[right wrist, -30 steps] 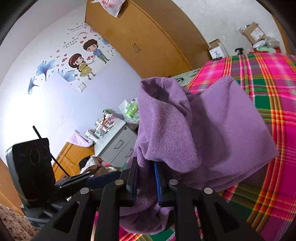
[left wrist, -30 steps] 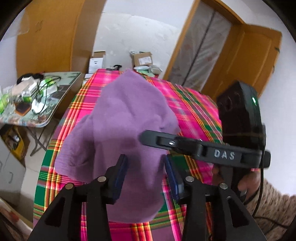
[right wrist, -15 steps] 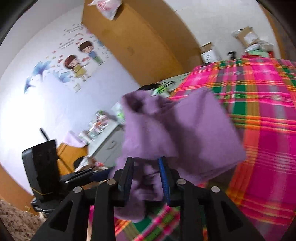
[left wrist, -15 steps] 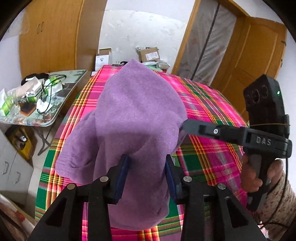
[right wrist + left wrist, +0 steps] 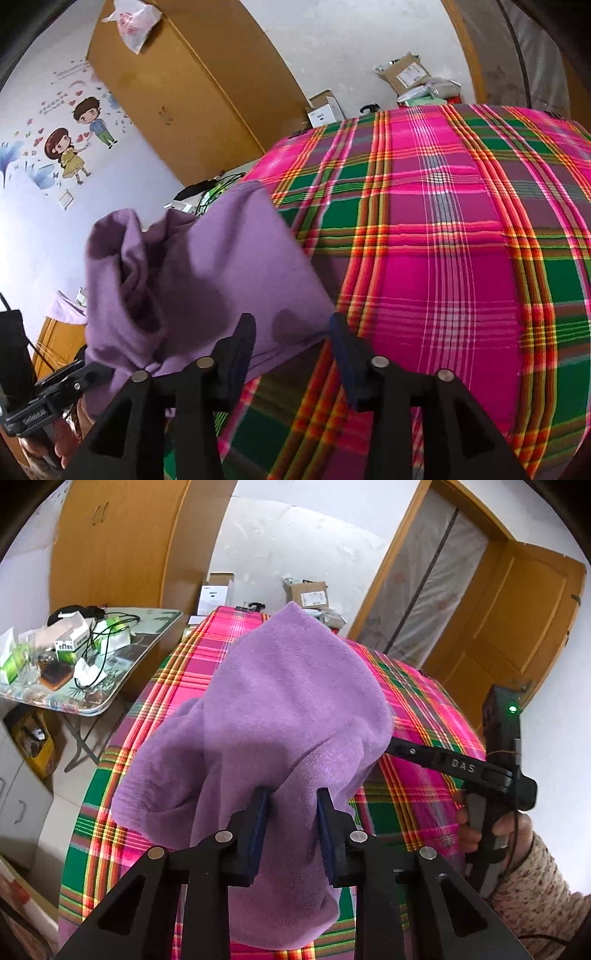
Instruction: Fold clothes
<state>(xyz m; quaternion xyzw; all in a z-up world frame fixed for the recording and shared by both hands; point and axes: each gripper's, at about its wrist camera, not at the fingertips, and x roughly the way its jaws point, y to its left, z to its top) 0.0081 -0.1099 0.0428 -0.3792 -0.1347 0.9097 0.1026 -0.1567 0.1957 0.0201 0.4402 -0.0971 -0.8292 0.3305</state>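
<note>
The purple garment is hanging bunched above the plaid-covered tabletop, lifted off the cloth and draping down toward the near edge. In the left wrist view, the left gripper is pinching a thick fold of the fabric between its 2 blue-padded fingers, with cloth filling the gap between them and more fabric spilling below and to the left. The upper corner of the garment is rising to a soft peak over the far half of the tabletop.

The right gripper is standing with its 2 fingers spread wide apart; in the right wrist view nothing is sitting between them, and the lower edge of the garment is lying just behind the gap, over the left finger. From the left wrist view, the same right gripper is reaching in from the right, its front end disappearing behind the hanging fabric, so contact there cannot be told.

The plaid cloth is showing pink, green and orange stripes across the whole surface. Beside it on the left, a cluttered side table is carrying boxes and cables. Cardboard boxes are sitting against the far wall, next to a wooden wardrobe and a wooden door.
</note>
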